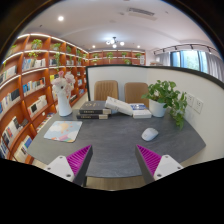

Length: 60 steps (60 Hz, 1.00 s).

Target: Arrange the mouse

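A white mouse [149,133] lies on the grey table [110,140], to the right and beyond my fingers, near a potted plant. A pale mouse mat [63,130] lies on the table's left side, beyond my left finger. My gripper [113,160] is open, held over the table's near edge with nothing between its magenta pads [80,159]. Both mouse and mat sit well ahead of the fingertips.
A stack of books [95,109] and a white box [130,108] lie at the table's far side. A green potted plant [166,98] stands at the right. Two chairs [106,90] sit behind the table. Bookshelves [25,90] line the left wall, with a white figure [63,95] beside them.
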Each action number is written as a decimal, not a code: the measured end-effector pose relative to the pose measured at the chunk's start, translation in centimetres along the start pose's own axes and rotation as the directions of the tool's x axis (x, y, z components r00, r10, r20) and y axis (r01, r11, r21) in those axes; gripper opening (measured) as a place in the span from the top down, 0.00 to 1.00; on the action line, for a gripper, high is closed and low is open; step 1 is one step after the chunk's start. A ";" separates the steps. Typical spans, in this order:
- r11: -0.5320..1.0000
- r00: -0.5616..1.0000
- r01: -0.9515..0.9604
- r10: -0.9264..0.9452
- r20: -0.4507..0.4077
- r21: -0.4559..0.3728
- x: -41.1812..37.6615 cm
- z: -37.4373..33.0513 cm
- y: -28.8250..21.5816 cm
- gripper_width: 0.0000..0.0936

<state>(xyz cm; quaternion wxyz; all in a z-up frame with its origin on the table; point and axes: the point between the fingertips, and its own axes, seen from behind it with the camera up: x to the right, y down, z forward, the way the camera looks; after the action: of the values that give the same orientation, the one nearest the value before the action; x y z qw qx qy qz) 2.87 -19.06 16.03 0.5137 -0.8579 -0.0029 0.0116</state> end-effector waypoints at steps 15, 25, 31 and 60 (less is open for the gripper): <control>0.996 1.000 0.001 -0.003 -0.025 -0.087 1.6 1.5 4.4 0.08; 0.990 0.996 -0.030 0.018 -0.082 -0.137 6.6 3.5 6.7 0.08; 0.986 0.993 -0.039 0.020 -0.120 -0.163 10.2 5.4 7.4 0.08; 0.943 0.994 -0.075 0.044 -0.101 -0.326 18.3 21.3 7.7 0.09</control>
<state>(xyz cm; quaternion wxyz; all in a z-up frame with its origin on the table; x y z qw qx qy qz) 20.64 -3.58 -1.10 0.3624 -0.9309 0.0450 -0.0131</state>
